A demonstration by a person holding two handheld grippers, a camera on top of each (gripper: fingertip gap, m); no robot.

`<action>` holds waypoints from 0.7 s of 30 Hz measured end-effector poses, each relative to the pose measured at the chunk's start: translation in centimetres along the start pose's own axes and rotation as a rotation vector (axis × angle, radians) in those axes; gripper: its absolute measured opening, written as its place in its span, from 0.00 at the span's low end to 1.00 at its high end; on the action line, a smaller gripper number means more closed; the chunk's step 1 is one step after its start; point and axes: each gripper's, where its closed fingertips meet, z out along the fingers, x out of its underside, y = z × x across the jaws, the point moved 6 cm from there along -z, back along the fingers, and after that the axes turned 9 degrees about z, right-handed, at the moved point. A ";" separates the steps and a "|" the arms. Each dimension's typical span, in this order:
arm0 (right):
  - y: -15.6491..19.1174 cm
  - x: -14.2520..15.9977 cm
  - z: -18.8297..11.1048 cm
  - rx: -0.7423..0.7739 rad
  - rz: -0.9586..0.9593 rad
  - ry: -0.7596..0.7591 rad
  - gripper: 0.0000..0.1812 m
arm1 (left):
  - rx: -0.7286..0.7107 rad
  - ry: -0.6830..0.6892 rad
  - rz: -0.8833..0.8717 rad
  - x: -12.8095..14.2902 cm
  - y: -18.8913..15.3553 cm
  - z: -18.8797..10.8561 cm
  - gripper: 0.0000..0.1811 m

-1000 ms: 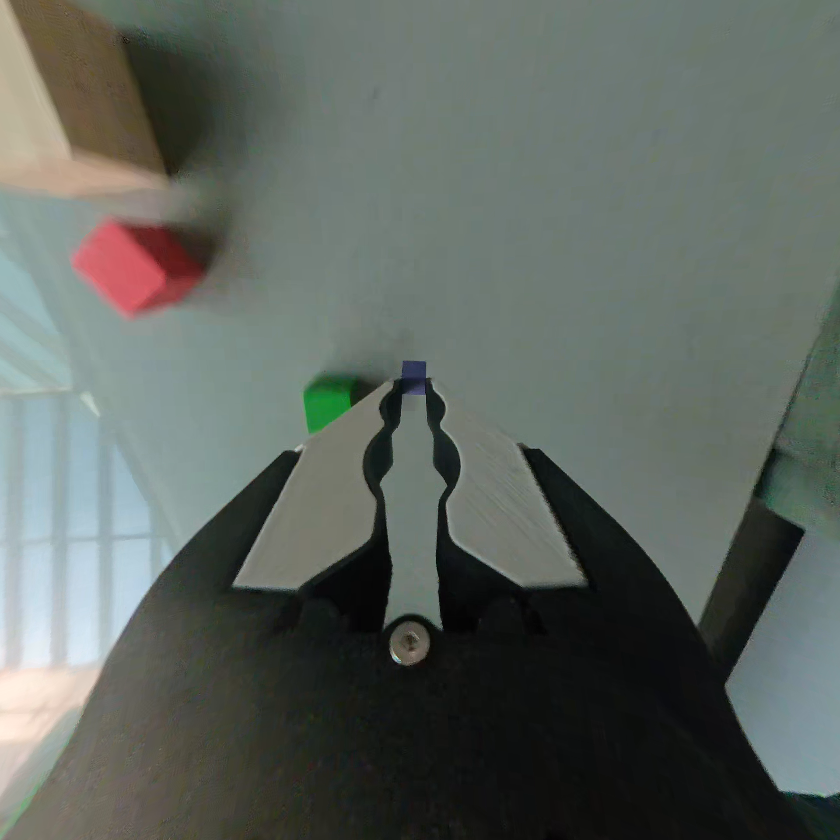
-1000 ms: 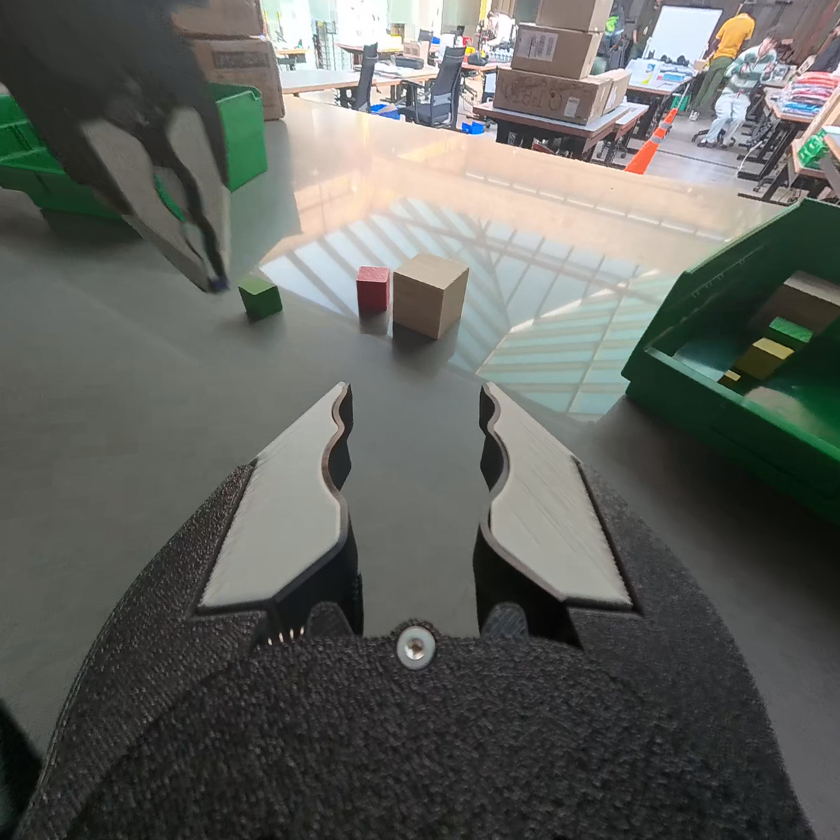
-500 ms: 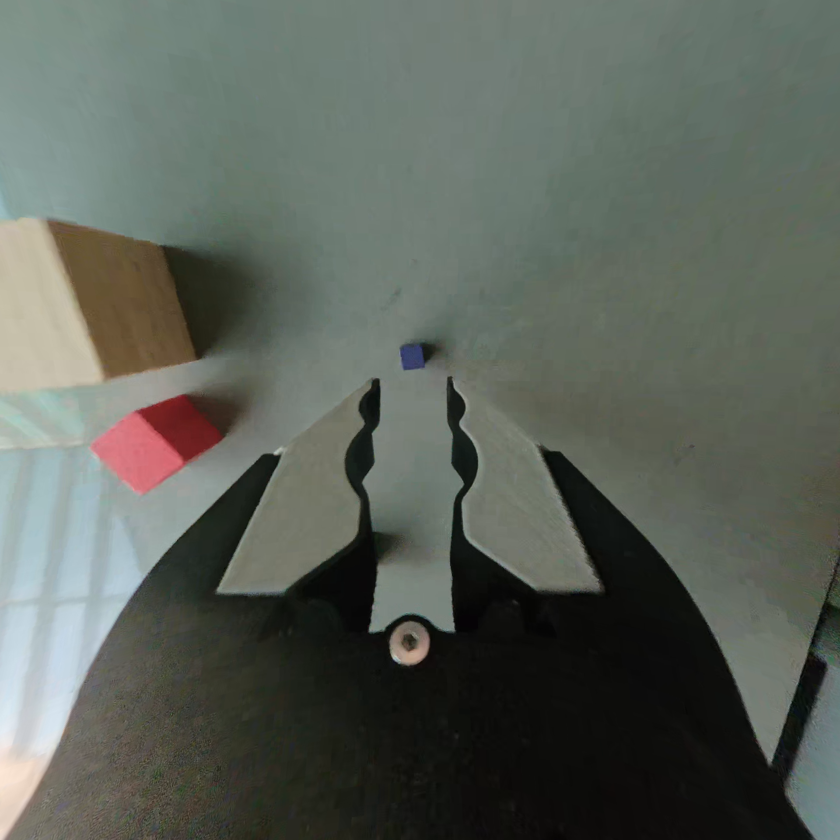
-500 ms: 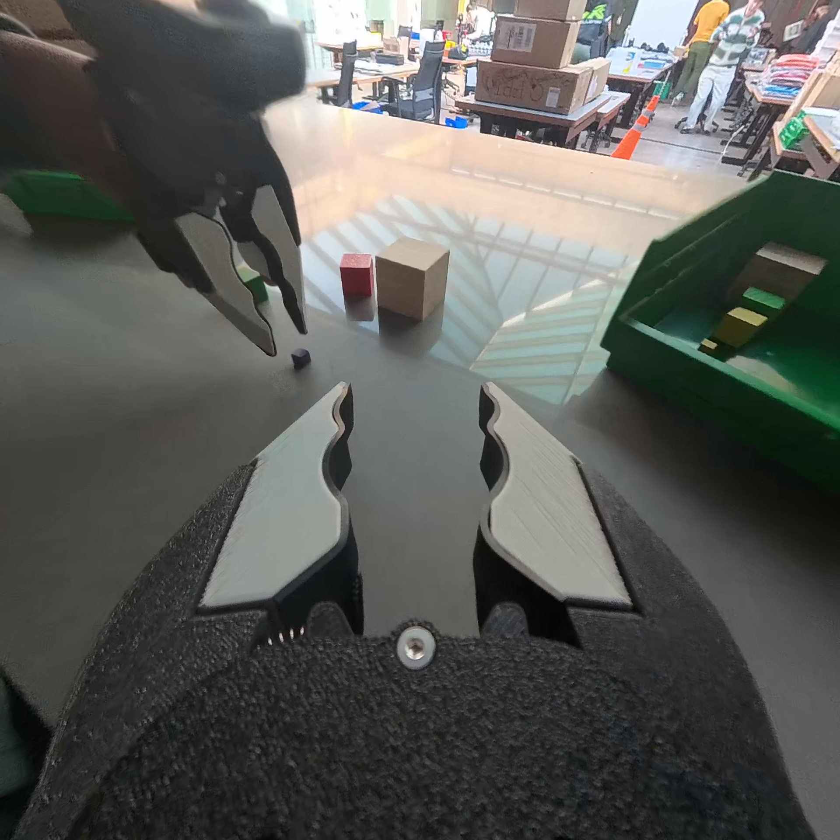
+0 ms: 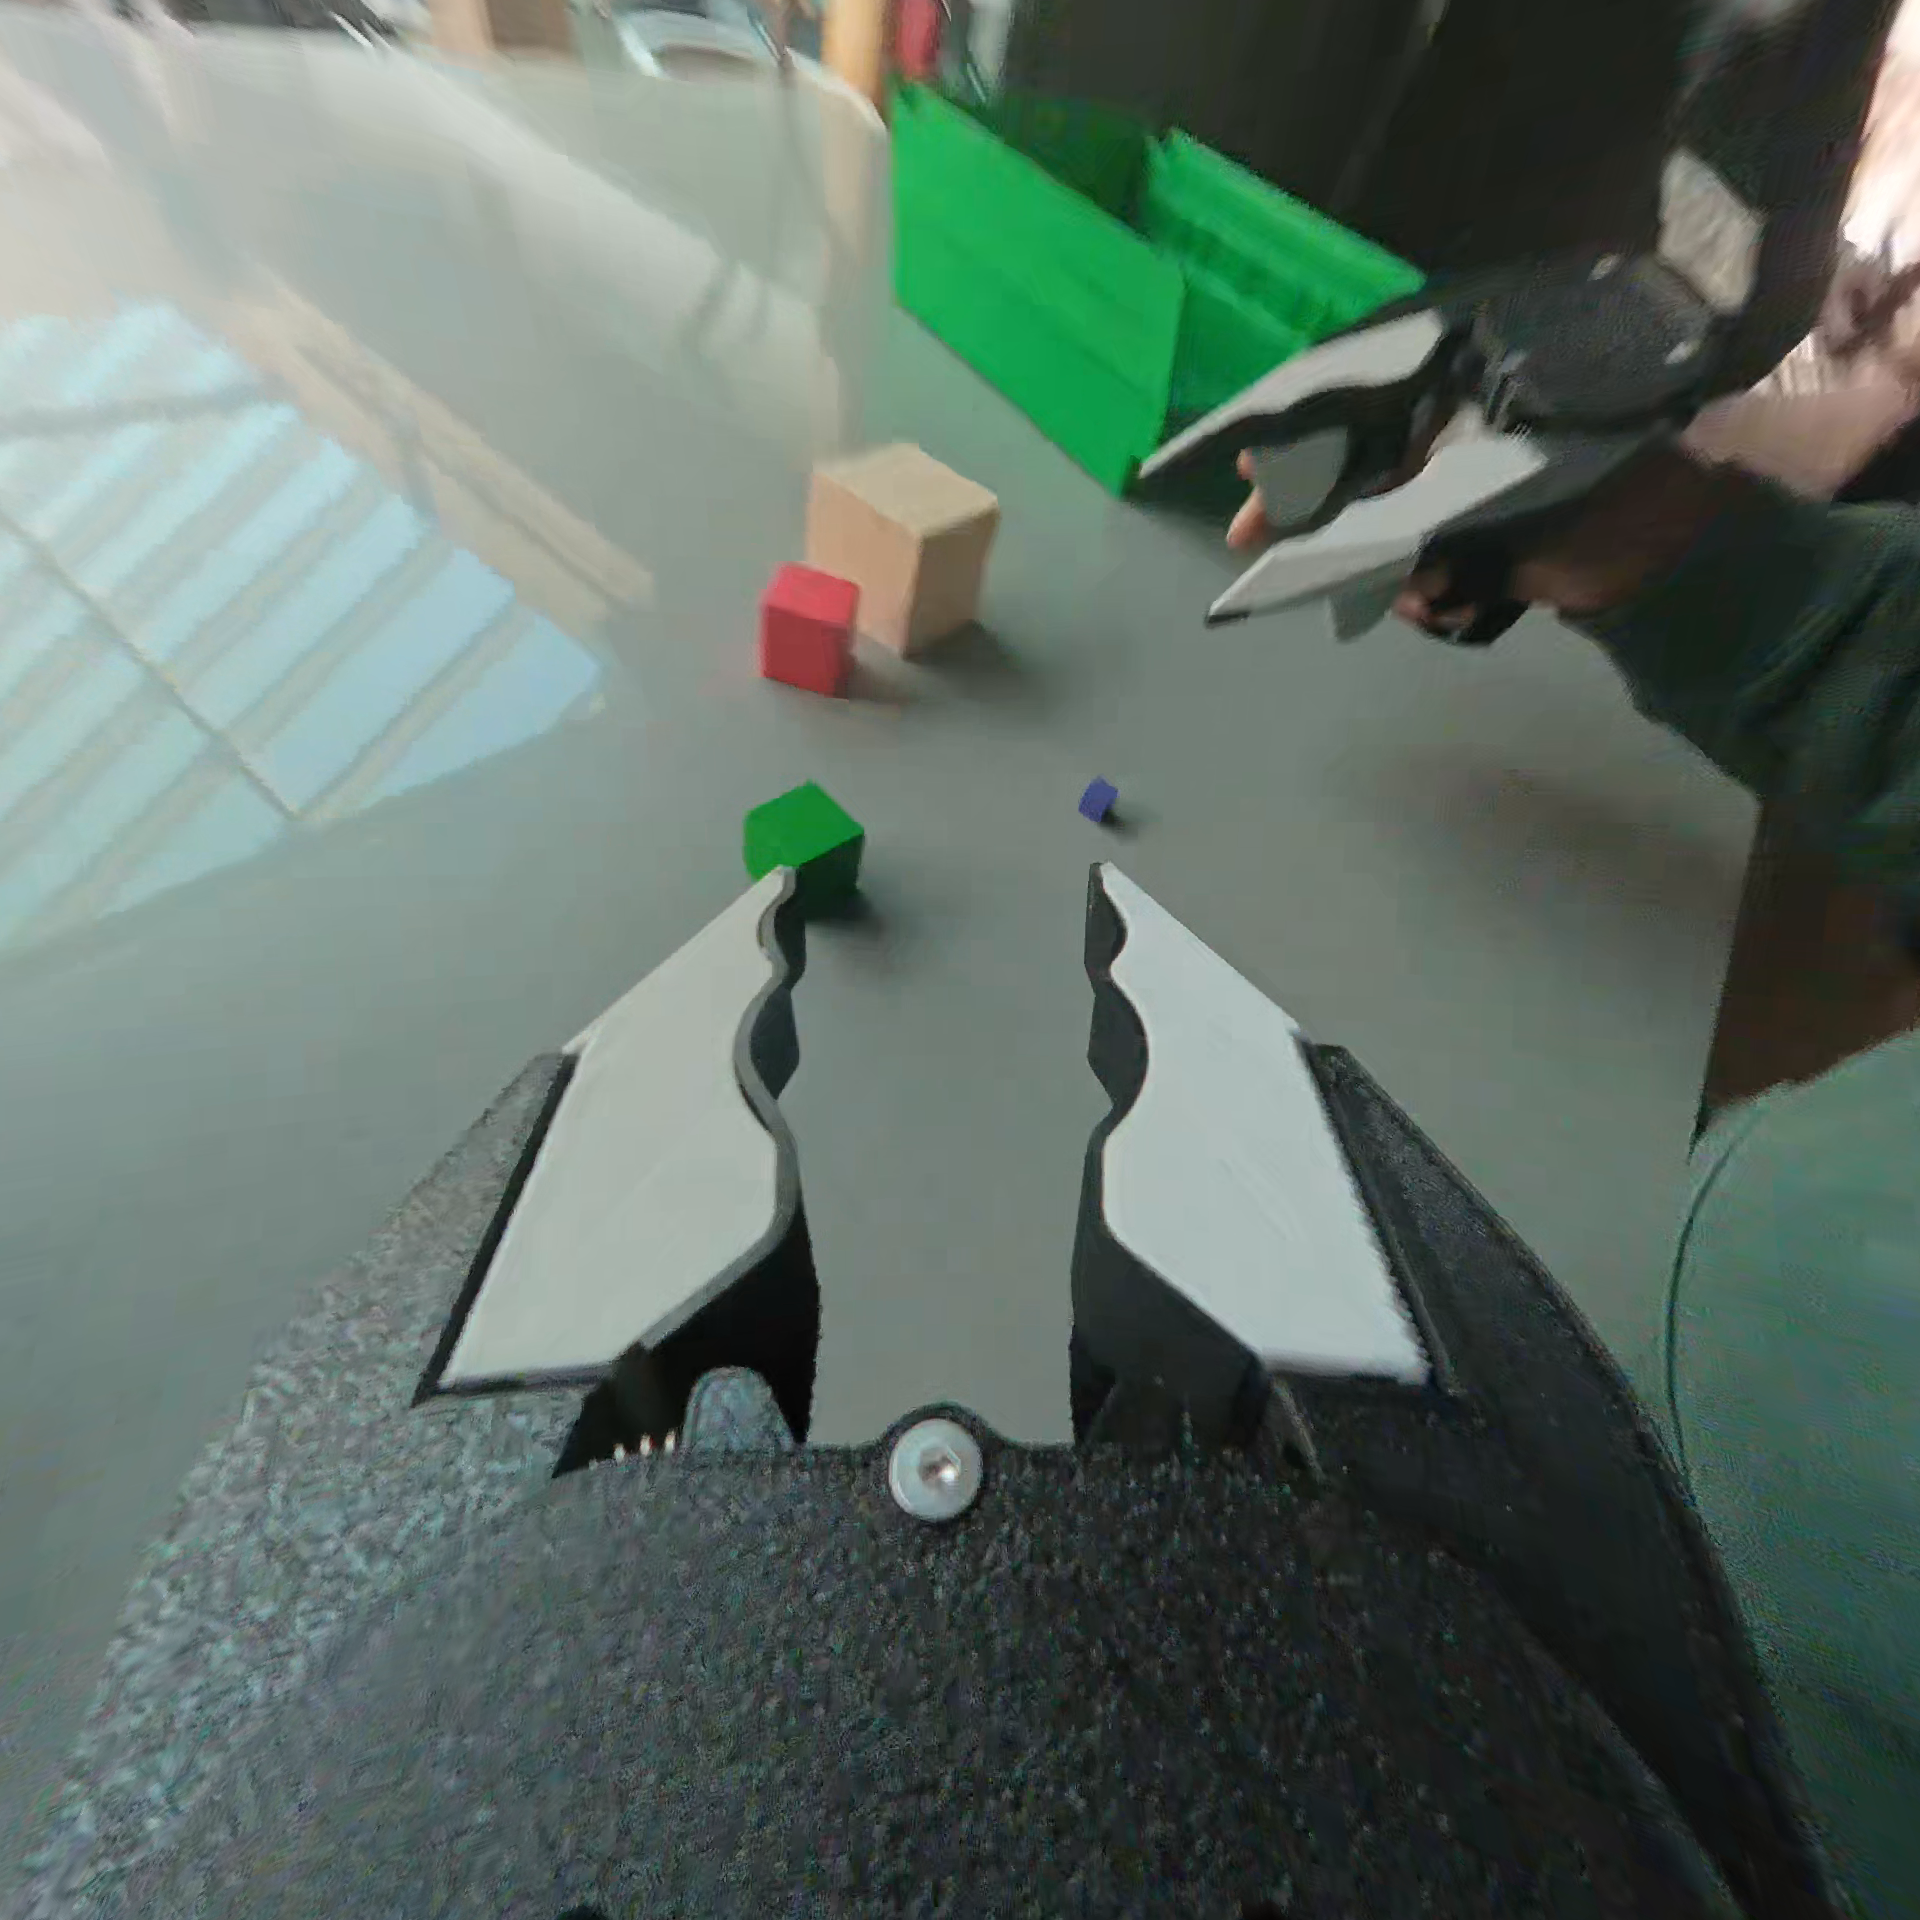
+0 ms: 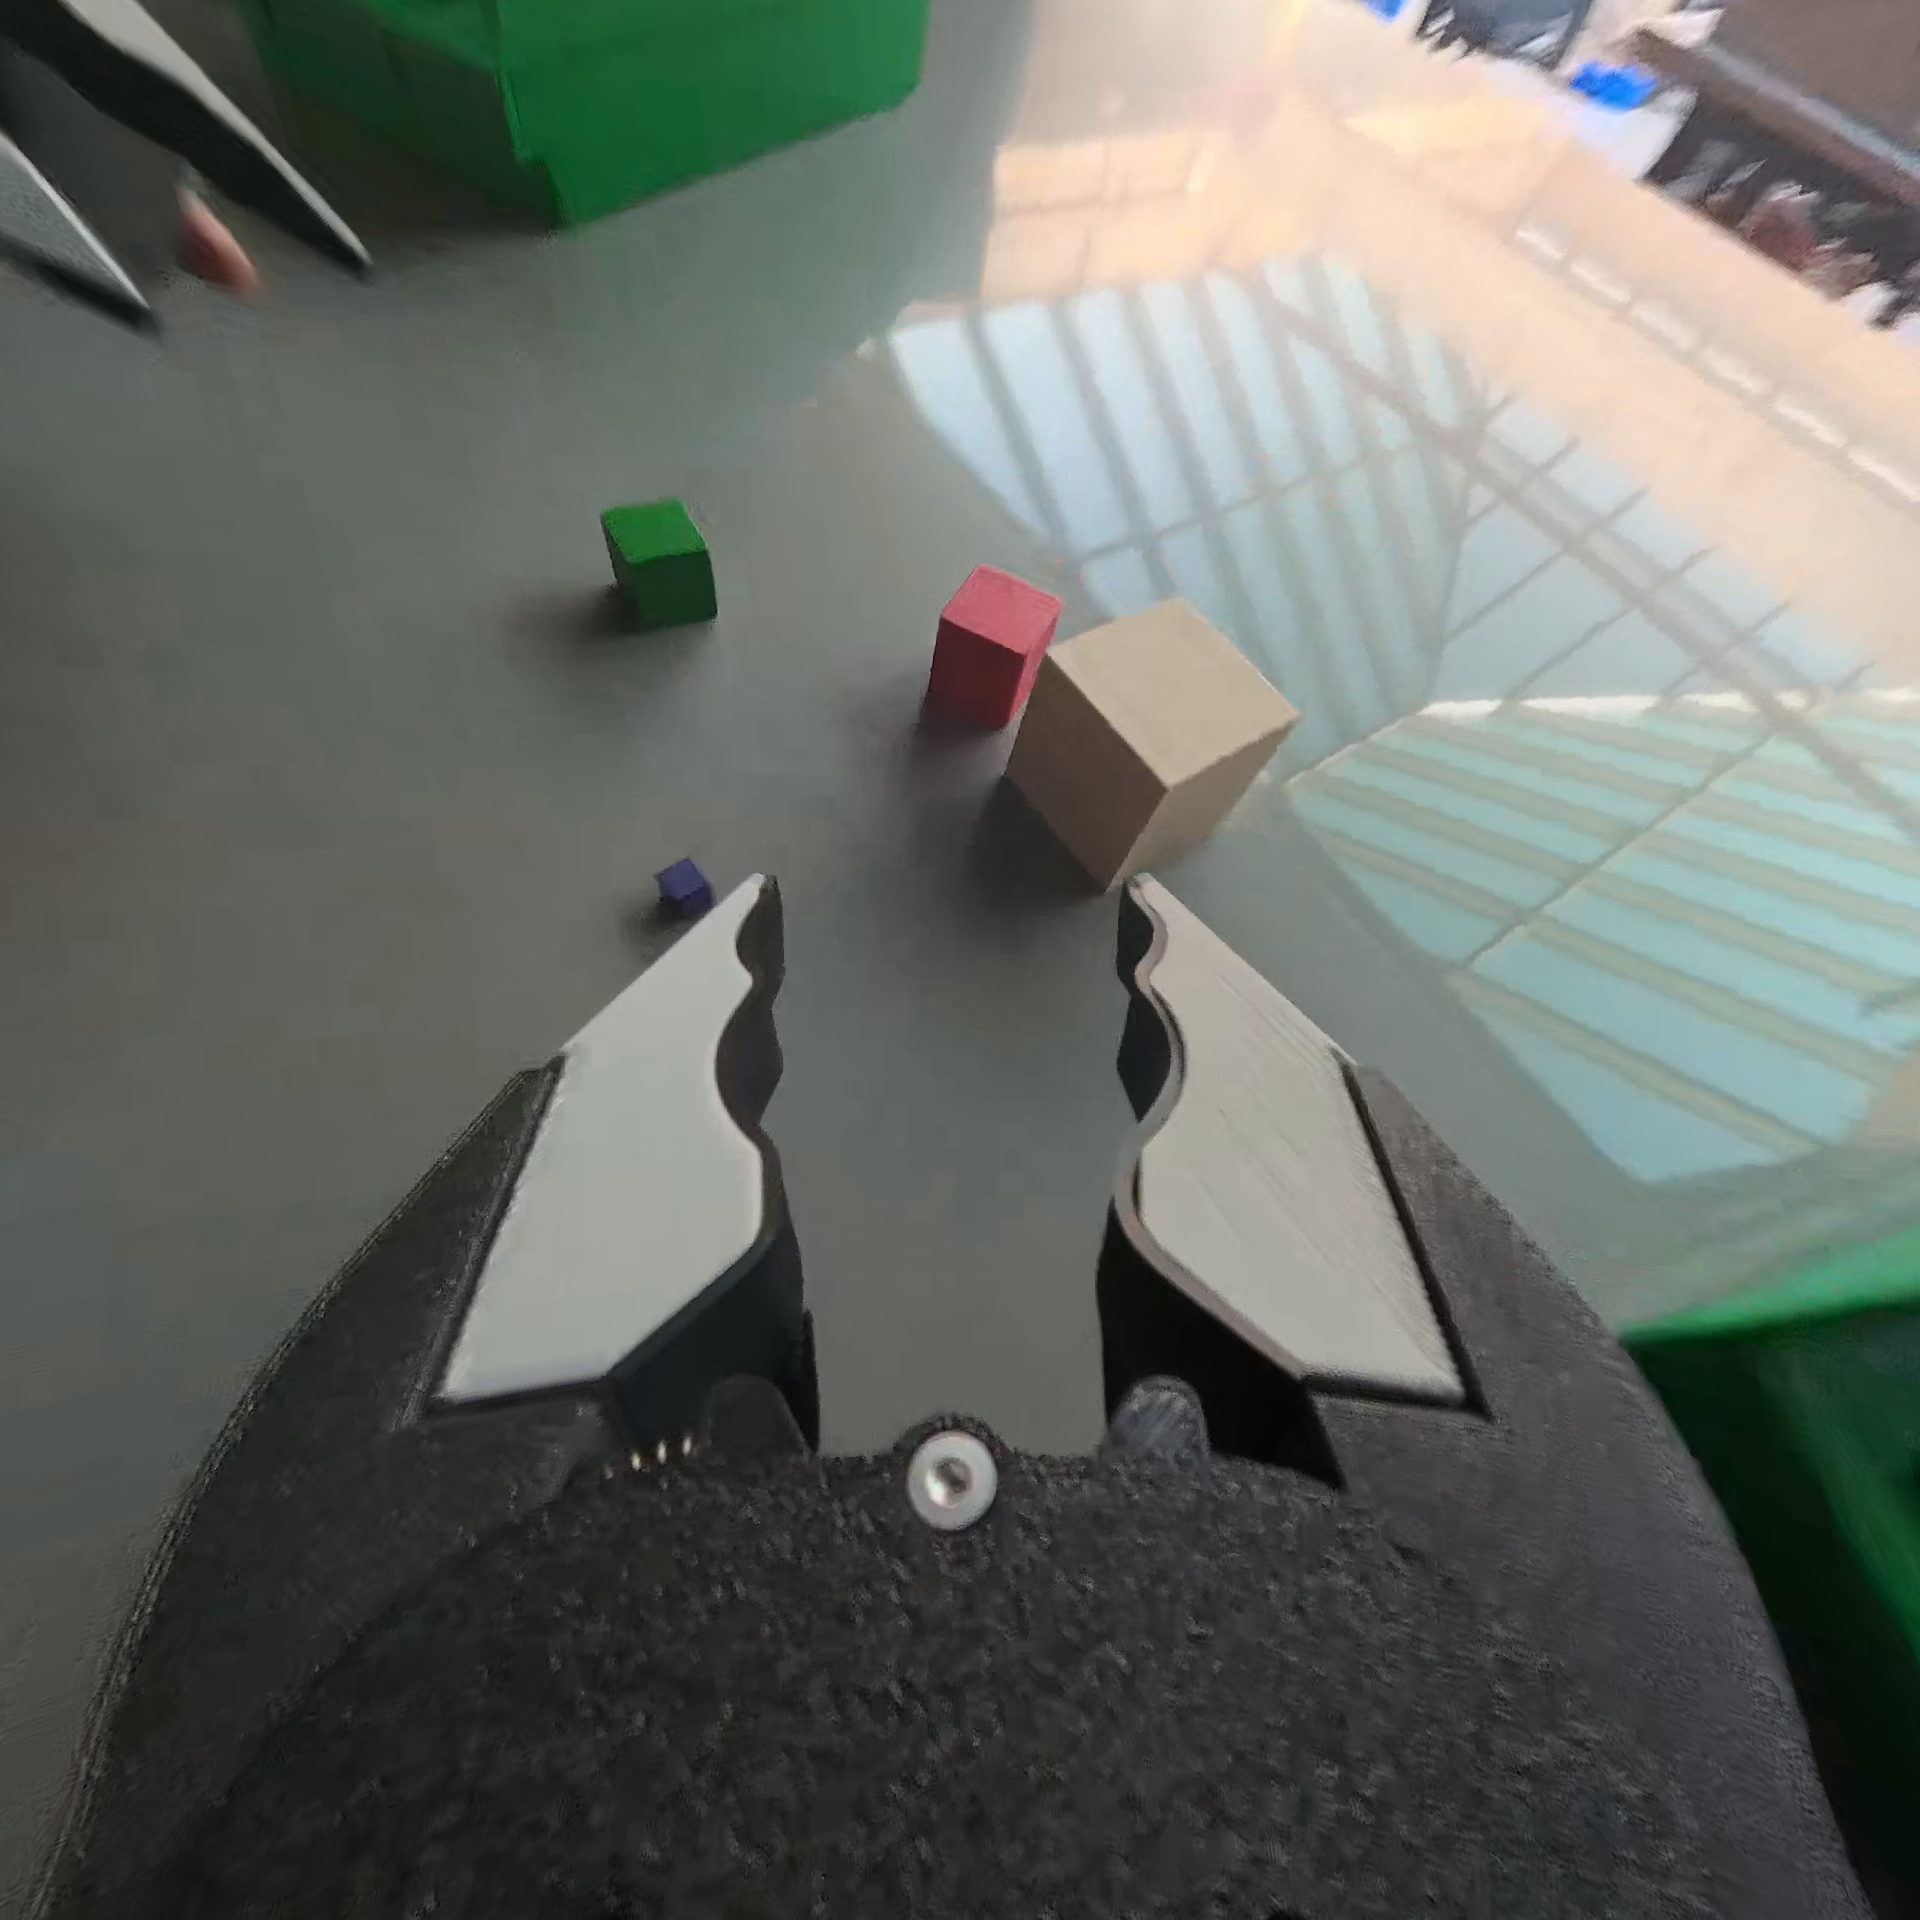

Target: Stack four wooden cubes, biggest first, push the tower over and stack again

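The left gripper (image 5: 940,883) hung over the grey table (image 5: 1351,935) with its jaws spread wide and nothing between them. Its left fingertip sat just in front of the green cube (image 5: 802,847), and whether it touched could not be told. The tiny blue cube (image 5: 1097,799) lay alone on the table just beyond the right fingertip, clear of it. Farther off, the red cube (image 5: 807,628) stood right beside the bigger wooden cube (image 5: 900,542), with a green bin (image 5: 1029,301) behind them.

The right gripper (image 6: 945,894) was released too, jaws apart and empty. From its own view the blue cube (image 6: 684,885) sat just off its left fingertip, the wooden cube (image 6: 1148,740) near its right one, the red cube (image 6: 992,644) just beside that block, and the green cube (image 6: 659,561) well apart. A second green bin (image 6: 1787,1455) edged in at lower right.
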 end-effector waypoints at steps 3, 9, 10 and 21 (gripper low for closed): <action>-2.2 -1.3 2.9 -0.062 -0.129 0.111 0.38 | -0.127 -0.141 -0.075 0.6 0.4 -2.6 0.27; -5.6 -3.4 7.7 -0.168 -0.287 0.288 0.48 | -0.252 -0.134 -0.074 2.0 1.6 -4.6 0.33; -6.0 -3.3 8.4 -0.180 -0.312 0.324 0.50 | -0.265 -0.125 -0.061 2.1 1.6 -4.6 0.34; -3.7 -2.2 7.2 -0.300 -0.324 0.311 0.33 | -0.289 -0.079 -0.007 1.9 2.6 -2.7 0.36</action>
